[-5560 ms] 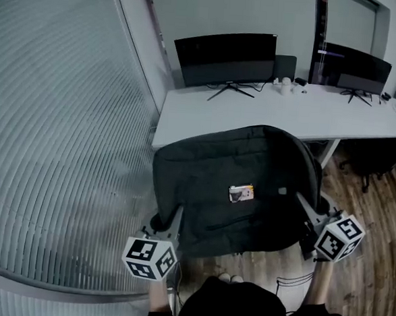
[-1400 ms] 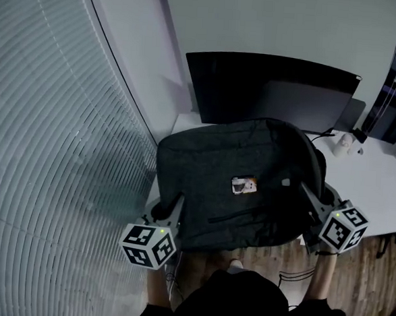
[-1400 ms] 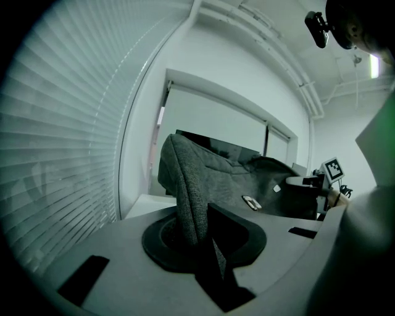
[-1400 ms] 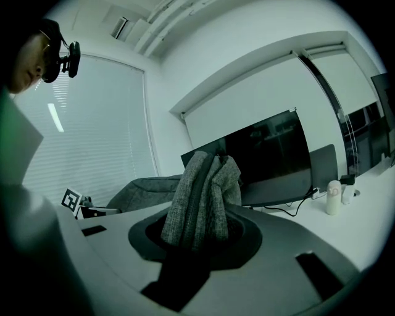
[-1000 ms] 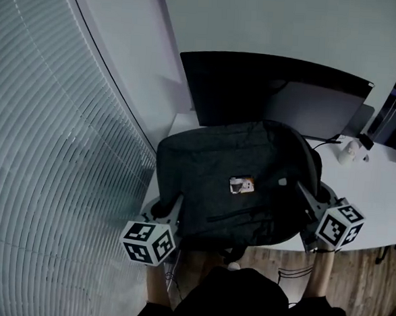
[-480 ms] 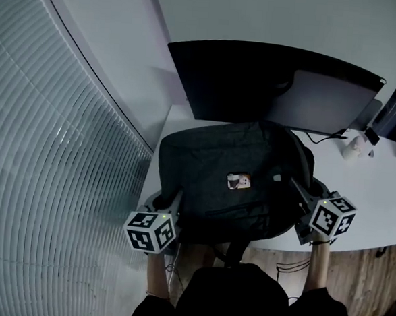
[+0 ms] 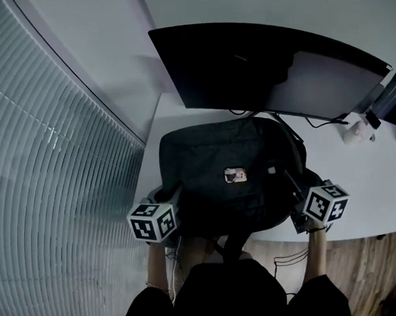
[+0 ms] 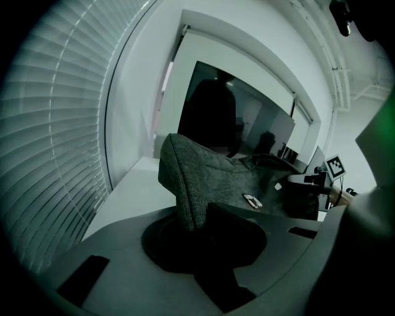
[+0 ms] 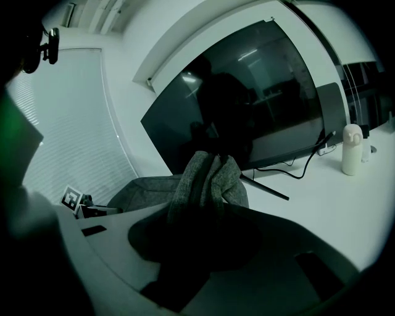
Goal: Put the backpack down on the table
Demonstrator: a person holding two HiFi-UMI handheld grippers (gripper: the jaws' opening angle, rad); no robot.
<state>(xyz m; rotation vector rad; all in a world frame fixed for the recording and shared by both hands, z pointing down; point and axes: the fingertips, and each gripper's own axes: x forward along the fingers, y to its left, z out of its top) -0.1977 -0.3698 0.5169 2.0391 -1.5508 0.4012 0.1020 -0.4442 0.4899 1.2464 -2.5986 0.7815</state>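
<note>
Left gripper (image 7: 174, 191) and right gripper (image 7: 292, 184): dark grey bodies. Each is topped by a white cube with black square markers, left cube (image 7: 152, 220) and right cube (image 7: 326, 203). Their own views show a pale grey moulded shell, rectangular slots and a round dark recess. Person wears a black top (image 7: 235, 298), forearms uncovered.

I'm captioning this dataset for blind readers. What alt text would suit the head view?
Seen from above, a dark grey backpack is gripped at its two sides by the left claw and right claw, over the corner of a white table. A wide curved monitor stands behind it, and slatted blinds fill the left.
</note>
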